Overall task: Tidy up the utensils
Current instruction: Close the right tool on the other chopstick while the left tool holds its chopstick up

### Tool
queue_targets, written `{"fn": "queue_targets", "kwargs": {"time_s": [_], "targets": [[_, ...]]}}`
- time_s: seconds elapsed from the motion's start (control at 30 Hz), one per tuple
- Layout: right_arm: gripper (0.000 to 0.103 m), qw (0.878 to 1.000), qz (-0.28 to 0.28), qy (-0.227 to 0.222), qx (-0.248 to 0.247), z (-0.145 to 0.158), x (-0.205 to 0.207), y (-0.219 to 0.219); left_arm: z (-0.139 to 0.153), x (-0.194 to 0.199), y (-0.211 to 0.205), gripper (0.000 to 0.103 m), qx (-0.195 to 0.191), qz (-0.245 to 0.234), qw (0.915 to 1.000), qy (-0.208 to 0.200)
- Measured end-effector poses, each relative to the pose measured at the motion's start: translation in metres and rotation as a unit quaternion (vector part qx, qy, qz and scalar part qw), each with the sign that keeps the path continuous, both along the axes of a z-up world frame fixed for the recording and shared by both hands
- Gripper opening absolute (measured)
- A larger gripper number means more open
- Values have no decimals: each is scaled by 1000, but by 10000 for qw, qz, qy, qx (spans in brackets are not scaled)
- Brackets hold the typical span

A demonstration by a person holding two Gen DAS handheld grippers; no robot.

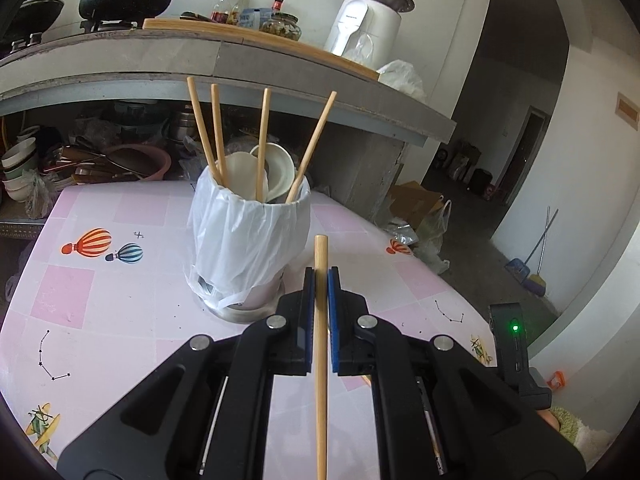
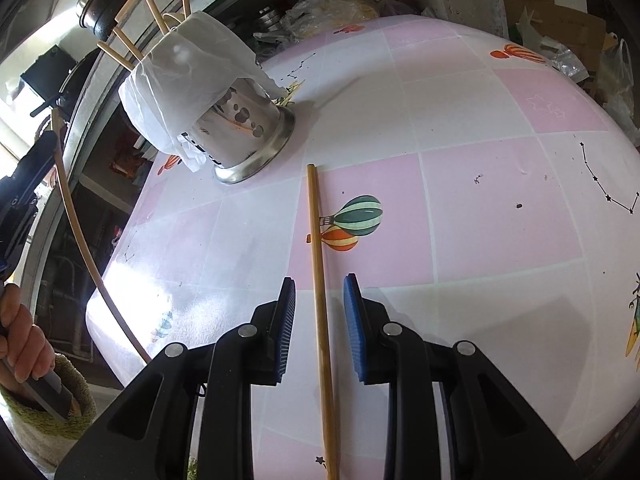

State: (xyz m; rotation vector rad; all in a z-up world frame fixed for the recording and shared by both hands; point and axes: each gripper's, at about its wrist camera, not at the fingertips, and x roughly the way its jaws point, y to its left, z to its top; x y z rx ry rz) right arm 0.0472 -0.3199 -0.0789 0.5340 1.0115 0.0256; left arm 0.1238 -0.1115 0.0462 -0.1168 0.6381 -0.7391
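Left hand-held gripper (image 1: 321, 276): clamped on a chopstick (image 1: 321, 320), lifted off the desk (image 1: 120, 312).
Right hand-held gripper (image 2: 319, 288): pads apart, straddling a second chopstick (image 2: 318, 248) lying flat.
Holder (image 1: 250, 236): bag-lined, upright, holding four chopsticks.

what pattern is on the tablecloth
Pink and white squares with hot-air balloons, constellations and small planes on the tablecloth; clearest in the right wrist view.

Daylight lit both views brightly. Glare washed out the tablecloth (image 2: 132, 280) at near left in the right view; fisheye bending curved the edges, with dark corners.
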Motion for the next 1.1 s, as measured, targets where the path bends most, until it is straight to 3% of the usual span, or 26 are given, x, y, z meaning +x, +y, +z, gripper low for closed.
{"fn": "queue_targets", "kwargs": {"time_s": [0.7, 1.1], "targets": [[25, 9999, 44, 9, -93, 4, 3, 8, 20, 0, 31, 5, -478, 117, 9987, -157], [25, 9993, 206, -170, -270, 6, 25, 1, 42, 0, 49, 5, -569, 436, 9962, -485]]}}
